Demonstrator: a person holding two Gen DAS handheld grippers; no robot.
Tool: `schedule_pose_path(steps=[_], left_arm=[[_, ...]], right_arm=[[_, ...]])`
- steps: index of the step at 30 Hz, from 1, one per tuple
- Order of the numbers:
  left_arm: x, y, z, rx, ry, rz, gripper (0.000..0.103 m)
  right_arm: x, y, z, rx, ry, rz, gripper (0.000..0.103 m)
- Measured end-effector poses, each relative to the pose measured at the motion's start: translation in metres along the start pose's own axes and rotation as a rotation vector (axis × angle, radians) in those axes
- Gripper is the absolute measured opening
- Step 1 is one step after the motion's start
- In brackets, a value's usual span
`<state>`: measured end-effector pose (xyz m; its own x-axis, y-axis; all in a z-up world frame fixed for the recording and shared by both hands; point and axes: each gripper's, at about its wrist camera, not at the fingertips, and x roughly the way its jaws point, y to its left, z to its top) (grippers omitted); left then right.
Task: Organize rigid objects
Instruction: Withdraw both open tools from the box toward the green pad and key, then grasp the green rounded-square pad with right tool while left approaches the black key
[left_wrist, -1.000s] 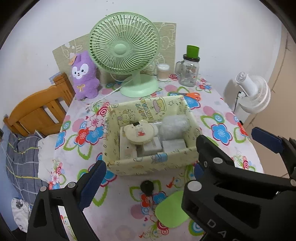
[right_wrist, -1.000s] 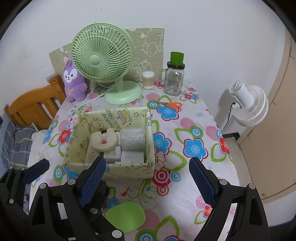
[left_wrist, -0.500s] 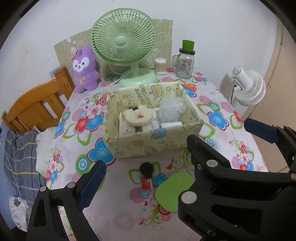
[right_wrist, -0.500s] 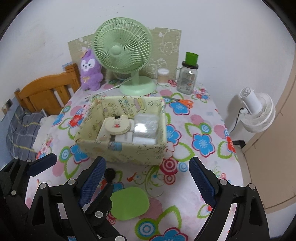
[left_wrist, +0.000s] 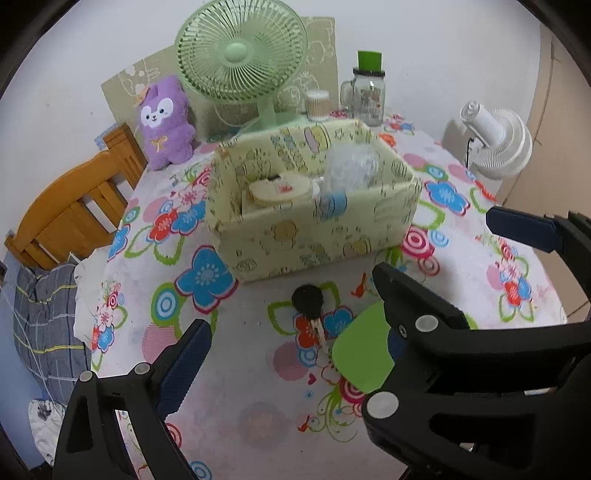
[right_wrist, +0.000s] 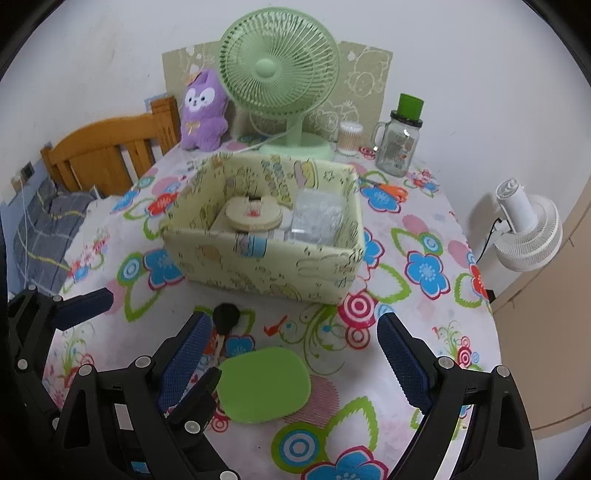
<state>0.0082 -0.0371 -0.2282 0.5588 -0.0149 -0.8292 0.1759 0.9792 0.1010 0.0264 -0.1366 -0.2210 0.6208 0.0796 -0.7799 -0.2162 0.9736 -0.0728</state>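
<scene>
Yellow storage box (right_wrist: 266, 266) mid-bench, already part filled. Two items loose on bench at box's 6 o'clock: makeup brush (right_wrist: 224, 325) and green flat compact (right_wrist: 264, 384), just beside each other. Brush long axis roughly 12-to-6, bristle head toward box. Right gripper (right_wrist: 291, 365) wide, empty, compact between its fingers; likely nearer. Left gripper (left_wrist: 291, 350) wide, empty, brush at its 12 o'clock.
</scene>
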Motion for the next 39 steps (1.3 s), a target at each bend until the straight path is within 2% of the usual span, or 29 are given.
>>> schedule_pose_path(steps=[6,14,24,36,39], left_arm=[[0.014,0.001,-0.015,0.039,0.015,0.001,0.098],[0.037,0.003,-0.035,0.079,0.050,-0.048,0.098],[0.058,-0.001,-0.051,0.091,0.093,-0.090,0.098],[0.065,0.000,-0.060,0.083,0.118,-0.120,0.099],[0.066,0.002,-0.061,0.070,0.124,-0.126,0.099]], right_arm=[[0.022,0.008,-0.013,-0.017,0.058,0.040,0.093],[0.051,0.015,-0.032,-0.027,0.126,0.063,0.098],[0.077,0.016,-0.047,-0.038,0.194,0.064,0.102],[0.098,0.025,-0.058,-0.076,0.273,0.097,0.103],[0.099,0.026,-0.059,-0.072,0.263,0.089,0.103]])
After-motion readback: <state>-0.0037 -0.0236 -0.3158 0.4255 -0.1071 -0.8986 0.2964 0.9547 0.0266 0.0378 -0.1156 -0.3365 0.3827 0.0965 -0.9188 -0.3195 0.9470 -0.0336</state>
